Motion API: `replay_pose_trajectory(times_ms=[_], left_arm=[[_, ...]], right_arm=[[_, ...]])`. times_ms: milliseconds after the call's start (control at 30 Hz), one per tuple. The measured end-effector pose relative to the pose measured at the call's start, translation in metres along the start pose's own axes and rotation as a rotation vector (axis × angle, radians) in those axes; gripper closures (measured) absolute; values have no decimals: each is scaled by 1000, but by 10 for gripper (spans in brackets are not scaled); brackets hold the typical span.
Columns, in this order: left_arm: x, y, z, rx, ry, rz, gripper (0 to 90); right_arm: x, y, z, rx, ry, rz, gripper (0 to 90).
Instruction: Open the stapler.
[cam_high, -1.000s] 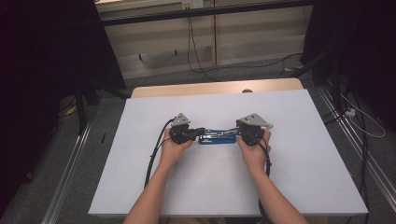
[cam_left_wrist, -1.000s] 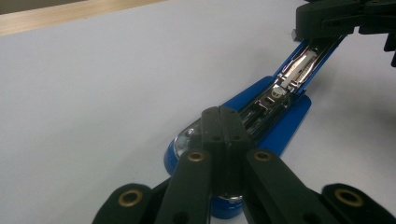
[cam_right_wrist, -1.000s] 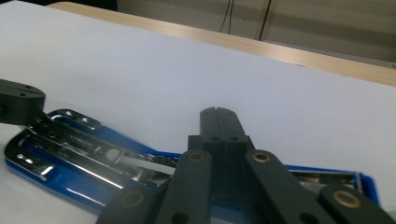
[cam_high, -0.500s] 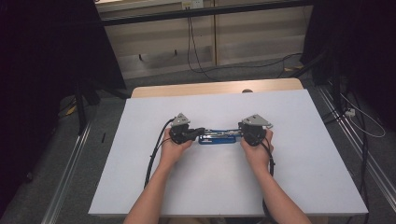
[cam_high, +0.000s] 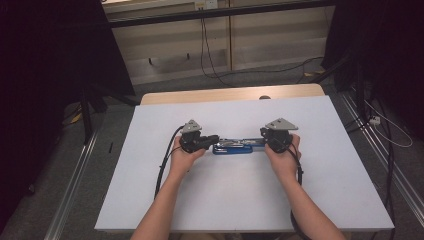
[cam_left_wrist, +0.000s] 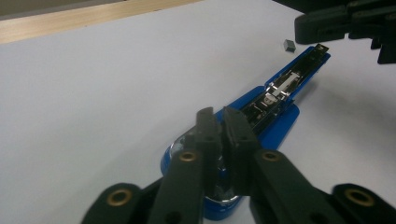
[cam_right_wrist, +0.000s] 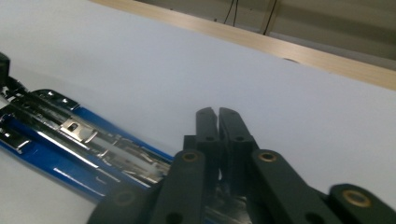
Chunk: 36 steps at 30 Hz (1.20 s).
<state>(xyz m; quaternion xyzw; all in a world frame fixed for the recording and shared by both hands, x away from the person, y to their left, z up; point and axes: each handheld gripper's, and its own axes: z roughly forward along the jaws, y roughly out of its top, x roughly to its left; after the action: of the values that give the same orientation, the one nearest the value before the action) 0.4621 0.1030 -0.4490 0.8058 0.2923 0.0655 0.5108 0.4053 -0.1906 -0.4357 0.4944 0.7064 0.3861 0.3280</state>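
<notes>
High view: blue stapler (cam_high: 234, 146) lies mid-table (cam_high: 320, 200), flipped open, between both claws; hands unmoved.
Left claw view: left claw (cam_left_wrist: 221, 122) just easing apart, stapler's near end beneath.
Right claw view: right claw (cam_right_wrist: 218, 122) likewise loosening; release likely starting.

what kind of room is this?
Likely a lab recording bay: a white table bare except for a blue stapler, dark curtains on both sides, loose cables on the floor.

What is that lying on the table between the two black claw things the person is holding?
In the high view, a blue stapler with a shiny metal inside, folded open flat, spans the white table from the left gripper to the right gripper.
</notes>
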Motion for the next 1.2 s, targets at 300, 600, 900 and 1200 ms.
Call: replay_pose_trajectory(times_ms=[300,600,900,1200], left_arm=[[2,7,-17,-16,35,-56,466],[-1,9,-28,30,53,-41,227],[5,4,-41,62,119,-60,143],[8,0,-50,101,165,-80,120]], right_arm=[[-29,13,-14,-10,-61,17,621],[-42,10,-15,27,-94,39,386],[-56,3,-16,53,-121,65,288],[-68,-5,-19,67,-128,120,247]])
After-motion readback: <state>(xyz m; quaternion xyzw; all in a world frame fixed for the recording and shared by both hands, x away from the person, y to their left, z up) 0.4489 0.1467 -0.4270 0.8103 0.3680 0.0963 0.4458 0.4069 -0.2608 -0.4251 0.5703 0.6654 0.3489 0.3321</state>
